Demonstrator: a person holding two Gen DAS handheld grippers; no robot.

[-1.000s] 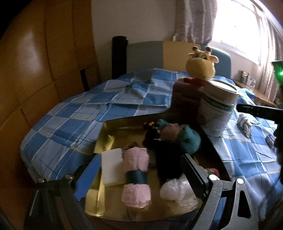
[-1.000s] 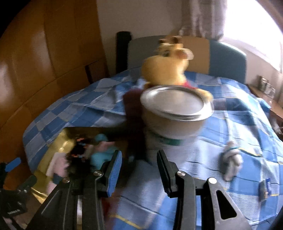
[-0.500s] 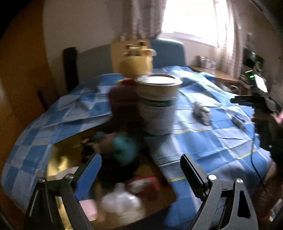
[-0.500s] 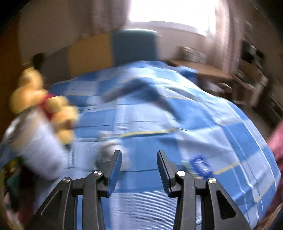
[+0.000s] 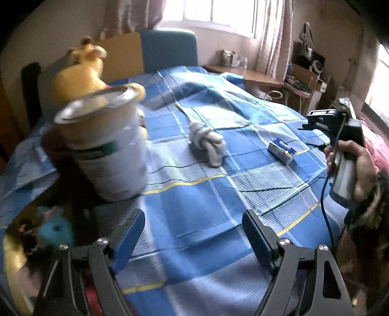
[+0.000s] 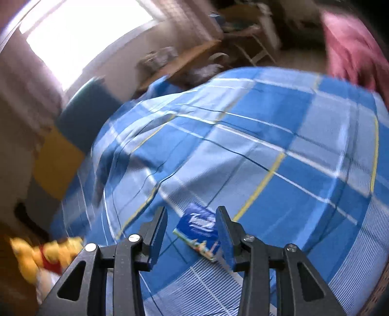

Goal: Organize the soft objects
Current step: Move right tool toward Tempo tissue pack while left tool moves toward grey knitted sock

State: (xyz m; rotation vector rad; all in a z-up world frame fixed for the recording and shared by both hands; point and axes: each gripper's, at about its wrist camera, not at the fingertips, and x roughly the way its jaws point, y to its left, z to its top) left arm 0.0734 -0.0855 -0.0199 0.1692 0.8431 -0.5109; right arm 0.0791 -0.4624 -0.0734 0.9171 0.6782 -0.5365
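A knotted white sock bundle (image 5: 207, 141) lies on the blue checked bedspread (image 5: 199, 209), near a small blue tissue pack (image 5: 282, 150).

Daylight enters through the window (image 5: 220, 11), which is blown out to white in both views. The right wrist view is heavily motion-blurred; the left is sharper, though the tin (image 5: 107, 143) smears. Fisheye distortion bends the bedspread (image 5: 206, 199), and the frame corners fall dark.
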